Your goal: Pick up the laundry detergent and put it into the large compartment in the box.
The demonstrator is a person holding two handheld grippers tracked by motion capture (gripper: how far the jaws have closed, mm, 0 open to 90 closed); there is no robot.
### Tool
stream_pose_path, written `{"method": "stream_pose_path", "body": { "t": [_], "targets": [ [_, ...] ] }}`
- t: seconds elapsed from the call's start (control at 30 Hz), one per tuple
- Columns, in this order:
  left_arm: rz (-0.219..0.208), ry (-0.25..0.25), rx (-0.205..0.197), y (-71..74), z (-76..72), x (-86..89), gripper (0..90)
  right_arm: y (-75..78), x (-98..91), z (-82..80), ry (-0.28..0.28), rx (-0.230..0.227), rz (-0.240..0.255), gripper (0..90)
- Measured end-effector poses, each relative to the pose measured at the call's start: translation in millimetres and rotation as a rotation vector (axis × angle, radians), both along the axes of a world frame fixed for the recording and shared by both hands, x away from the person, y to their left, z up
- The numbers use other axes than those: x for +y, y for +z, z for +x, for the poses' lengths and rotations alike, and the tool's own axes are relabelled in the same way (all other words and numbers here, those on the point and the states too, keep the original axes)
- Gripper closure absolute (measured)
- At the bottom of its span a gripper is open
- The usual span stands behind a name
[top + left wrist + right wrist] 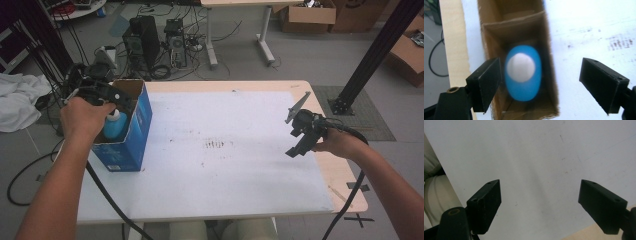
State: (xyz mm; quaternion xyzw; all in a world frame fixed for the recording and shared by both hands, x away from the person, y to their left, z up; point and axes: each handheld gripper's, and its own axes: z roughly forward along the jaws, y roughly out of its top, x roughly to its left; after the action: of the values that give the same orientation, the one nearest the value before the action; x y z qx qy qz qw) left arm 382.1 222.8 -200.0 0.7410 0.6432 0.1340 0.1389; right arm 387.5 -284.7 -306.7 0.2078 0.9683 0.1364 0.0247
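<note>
High view: a pale wooden table (345, 185) carries a large white sheet (225, 150) marked with dark smudges. At its left edge stands a tall blue cardboard box (127, 135), open at the top, brown inside. Within it stands a blue plastic bottle with a white cap (523, 71), blurred in the left gripper view. The left gripper (539, 83) hangs above the box opening, its 2 black fingers (485, 83) spread wide, the bottle just inside the left one, untouched. The right gripper (540, 206), held well apart over the sheet's right edge, has its fingers (485, 205) spread too, with bare sheet between them.
</note>
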Motion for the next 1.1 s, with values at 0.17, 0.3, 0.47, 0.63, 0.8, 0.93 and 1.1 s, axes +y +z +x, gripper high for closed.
{"method": "stream_pose_path", "body": {
  "t": [0.17, 0.3, 0.47, 0.63, 0.8, 0.93, 1.1],
  "targets": [
    [-0.005, -0.072, -0.009, 10.3, -1.5, -17.0, 18.5, -0.1, -0.4, -0.4, 0.001, -0.003, 0.004, 18.5],
    [-0.005, -0.123, -0.025, 14.5, -1.8, -31.3, 18.6, -0.1, -0.5, 0.1, -0.003, -0.003, 0.005, 18.3],
    [0.005, -0.212, -0.027, 19.0, 0.2, -51.3, 18.8, 0.0, 0.7, -1.0, -0.002, -0.001, 0.005, 18.3],
    [0.022, -0.305, -0.034, 22.6, 2.2, -73.3, 18.8, 1.5, -0.3, -2.2, -0.01, 0.002, 0.009, 18.3],
    [0.033, -0.399, -0.041, 21.6, 3.4, -99.5, 18.9, 3.7, -1.8, -3.0, -0.013, -0.004, 0.012, 18.3],
    [0.046, -0.472, -0.035, 19.8, 5.1, -119.4, 18.8, 3.6, -2.8, -2.8, -0.012, -0.004, 0.009, 18.4],
    [0.057, -0.567, -0.031, 16.1, 7.0, -142.3, 18.9, 2.3, -5.7, -2.5, -0.021, -0.003, 0.016, 18.3]
  ]
}}
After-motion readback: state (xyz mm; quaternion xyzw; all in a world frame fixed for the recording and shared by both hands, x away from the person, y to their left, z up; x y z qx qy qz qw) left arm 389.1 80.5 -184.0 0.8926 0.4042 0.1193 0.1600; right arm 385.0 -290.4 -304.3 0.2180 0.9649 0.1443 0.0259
